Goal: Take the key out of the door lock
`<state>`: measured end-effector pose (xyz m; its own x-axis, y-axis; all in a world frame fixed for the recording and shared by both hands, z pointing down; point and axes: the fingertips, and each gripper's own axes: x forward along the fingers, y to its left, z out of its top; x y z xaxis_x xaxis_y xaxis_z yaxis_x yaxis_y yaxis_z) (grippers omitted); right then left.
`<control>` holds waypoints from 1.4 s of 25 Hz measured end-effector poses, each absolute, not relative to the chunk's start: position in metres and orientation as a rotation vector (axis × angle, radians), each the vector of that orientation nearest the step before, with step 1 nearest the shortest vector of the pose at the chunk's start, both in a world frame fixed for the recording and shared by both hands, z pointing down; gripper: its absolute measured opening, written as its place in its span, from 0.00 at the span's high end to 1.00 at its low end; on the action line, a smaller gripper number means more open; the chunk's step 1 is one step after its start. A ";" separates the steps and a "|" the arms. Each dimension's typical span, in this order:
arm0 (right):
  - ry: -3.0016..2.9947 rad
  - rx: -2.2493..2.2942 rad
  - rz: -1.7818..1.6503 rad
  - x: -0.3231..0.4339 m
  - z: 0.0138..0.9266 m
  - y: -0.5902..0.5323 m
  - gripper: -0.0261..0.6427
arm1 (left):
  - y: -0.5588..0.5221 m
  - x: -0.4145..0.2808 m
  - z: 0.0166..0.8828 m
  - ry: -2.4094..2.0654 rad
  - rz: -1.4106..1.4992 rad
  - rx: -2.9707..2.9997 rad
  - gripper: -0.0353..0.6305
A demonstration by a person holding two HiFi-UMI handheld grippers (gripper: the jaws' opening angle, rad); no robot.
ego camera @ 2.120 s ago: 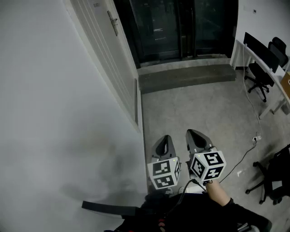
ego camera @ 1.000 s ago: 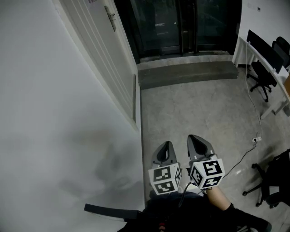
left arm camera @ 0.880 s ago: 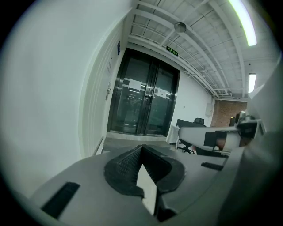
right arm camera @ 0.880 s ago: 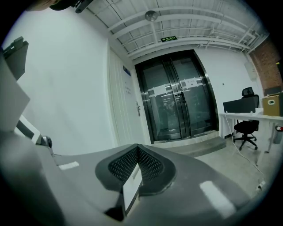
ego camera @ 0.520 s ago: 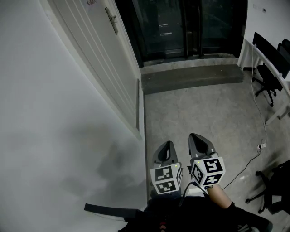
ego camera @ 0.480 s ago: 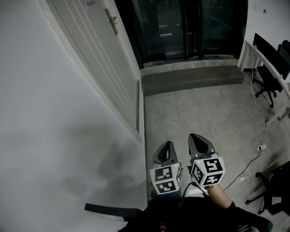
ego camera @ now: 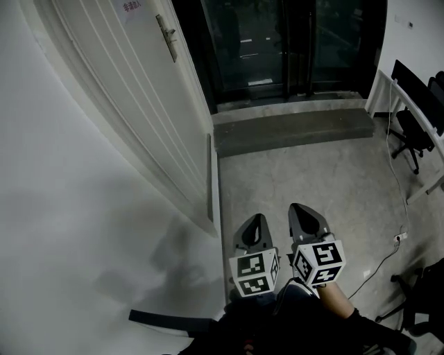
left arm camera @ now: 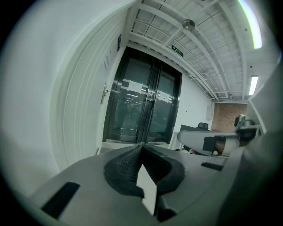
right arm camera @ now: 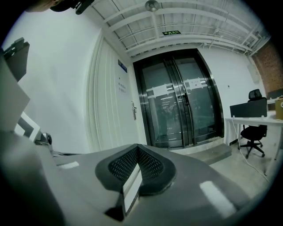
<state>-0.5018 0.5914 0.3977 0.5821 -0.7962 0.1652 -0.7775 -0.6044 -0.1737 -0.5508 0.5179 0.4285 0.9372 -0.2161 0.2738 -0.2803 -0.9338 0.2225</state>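
Your head view looks steeply down, and both gripper views sit low facing ahead. All 3 share the white door (ego camera: 118, 76) and far glass doors (ego camera: 277, 41).

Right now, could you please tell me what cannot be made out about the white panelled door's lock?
- Key and keyhole: too small in every view; only the metal lever handle on the white panelled door shows.
- Small paper label on the door: cut by the head view's top edge, unreadable.
- Black swivel chair: cut by that view's right edge.

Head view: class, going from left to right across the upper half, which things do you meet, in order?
white wall → white door → handle → dark glass doors → black office chair
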 end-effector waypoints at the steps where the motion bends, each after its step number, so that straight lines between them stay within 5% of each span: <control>1: 1.355 -2.724 -0.347 -0.496 0.398 0.587 0.96 | 0.513 -0.545 0.430 -0.367 0.359 2.832 0.95; 35: 1.523 -2.667 -0.370 -0.155 0.404 0.440 0.96 | 0.374 -0.215 0.432 -0.528 0.336 2.767 0.95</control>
